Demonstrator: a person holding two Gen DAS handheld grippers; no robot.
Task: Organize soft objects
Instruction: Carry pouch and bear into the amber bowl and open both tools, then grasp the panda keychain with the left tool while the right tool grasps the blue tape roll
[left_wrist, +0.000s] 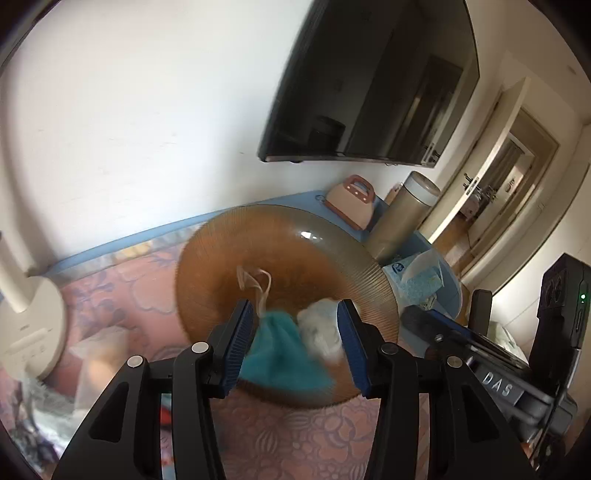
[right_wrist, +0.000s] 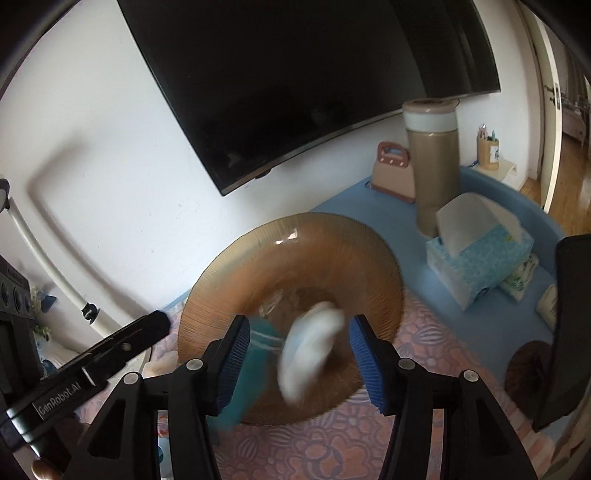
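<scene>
A ribbed amber glass bowl (left_wrist: 295, 236) stands on a pink flowered cloth; it also shows in the right wrist view (right_wrist: 258, 258). A teal drawstring pouch (left_wrist: 280, 354) and a white fluffy soft object (left_wrist: 321, 328) lie in the bowl, both blurred. My left gripper (left_wrist: 295, 343) is open above them, jaws wide apart, touching neither that I can tell. My right gripper (right_wrist: 299, 358) is open over the same bowl, with the white object (right_wrist: 310, 347) between its jaws and the teal pouch (right_wrist: 255, 365) by its left finger.
A tissue box (right_wrist: 480, 262), a tall tan canister (right_wrist: 432, 158) and a pink handled case (right_wrist: 391, 170) stand on the blue surface at the right. A white lamp base (left_wrist: 29, 328) sits at the left. A dark TV (right_wrist: 295, 81) hangs on the wall.
</scene>
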